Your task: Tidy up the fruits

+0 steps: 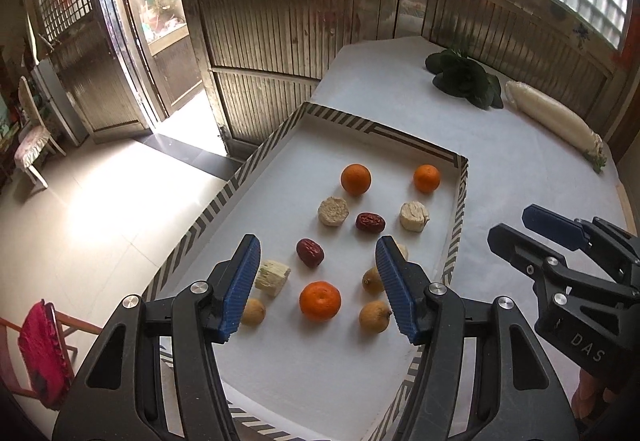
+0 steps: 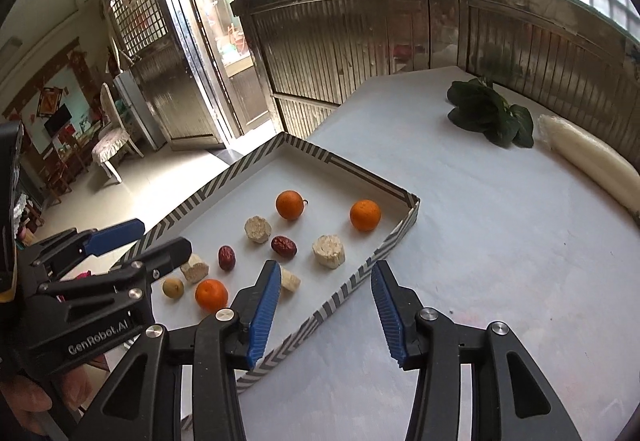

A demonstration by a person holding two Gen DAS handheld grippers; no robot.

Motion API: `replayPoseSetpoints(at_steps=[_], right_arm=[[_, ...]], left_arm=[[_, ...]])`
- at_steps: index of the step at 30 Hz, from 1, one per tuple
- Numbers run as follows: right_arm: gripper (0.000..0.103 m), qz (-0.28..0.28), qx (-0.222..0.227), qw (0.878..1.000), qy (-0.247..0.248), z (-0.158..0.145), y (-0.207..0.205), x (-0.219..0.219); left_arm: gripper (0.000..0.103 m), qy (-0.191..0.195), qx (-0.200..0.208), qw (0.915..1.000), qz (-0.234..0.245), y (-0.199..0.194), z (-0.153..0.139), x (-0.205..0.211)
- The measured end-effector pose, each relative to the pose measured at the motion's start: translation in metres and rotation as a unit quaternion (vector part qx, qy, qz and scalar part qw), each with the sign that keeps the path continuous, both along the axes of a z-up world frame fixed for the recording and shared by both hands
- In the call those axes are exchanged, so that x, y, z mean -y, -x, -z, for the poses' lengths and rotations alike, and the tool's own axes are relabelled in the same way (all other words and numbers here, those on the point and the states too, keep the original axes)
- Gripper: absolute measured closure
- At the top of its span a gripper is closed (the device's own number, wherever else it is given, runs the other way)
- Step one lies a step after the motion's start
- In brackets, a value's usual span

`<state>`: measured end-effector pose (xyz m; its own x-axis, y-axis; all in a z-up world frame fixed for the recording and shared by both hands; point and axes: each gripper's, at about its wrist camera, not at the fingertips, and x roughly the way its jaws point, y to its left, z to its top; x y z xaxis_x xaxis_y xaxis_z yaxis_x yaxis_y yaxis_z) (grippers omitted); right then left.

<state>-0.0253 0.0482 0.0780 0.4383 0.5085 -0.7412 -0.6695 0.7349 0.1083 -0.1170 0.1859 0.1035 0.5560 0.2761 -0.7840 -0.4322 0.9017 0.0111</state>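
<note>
The left gripper [image 1: 318, 281] is hovering over the near end of the tray [image 1: 458, 209], its blue fingers [image 1: 240, 285] spread wide and gripping nothing. Between them, lower down, an orange [image 1: 320, 301] is lying on the tray floor. A date [image 1: 310, 252] is sitting just beyond it, and a second date [image 1: 370, 222] is lying farther in, between two pale chunks [image 1: 333, 211]. Two more oranges [image 1: 355, 179] are resting near the far wall, well apart from each other. Small tan fruits [image 1: 374, 315] are lying near the left gripper's right finger, another is partly hidden behind its left finger, and a ridged pale piece [image 1: 273, 277] is lying beside that finger.

The right gripper [image 2: 325, 311] is hanging over the tray's right wall [image 2: 394, 237], fingers [image 2: 264, 315] wide apart and empty; one finger is over the tray, the other over the white table [image 2: 500, 241]. In the left wrist view it is showing at the right edge, off to the side of the tray.

Outside the tray, dark leafy greens [image 2: 490, 115] are lying at the far side of the table, with a long white radish [image 2: 588, 161] just beside them.
</note>
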Motion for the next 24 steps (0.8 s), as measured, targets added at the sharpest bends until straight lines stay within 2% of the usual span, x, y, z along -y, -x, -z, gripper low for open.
replayPoseSetpoints(at_steps=[24], right_arm=[[0.057,0.002,0.005,1.0,0.001,-0.003,0.007,0.01]], left_arm=[[0.043,-0.01,0.006,0.9999,0.003,0.004,-0.006,0.013]])
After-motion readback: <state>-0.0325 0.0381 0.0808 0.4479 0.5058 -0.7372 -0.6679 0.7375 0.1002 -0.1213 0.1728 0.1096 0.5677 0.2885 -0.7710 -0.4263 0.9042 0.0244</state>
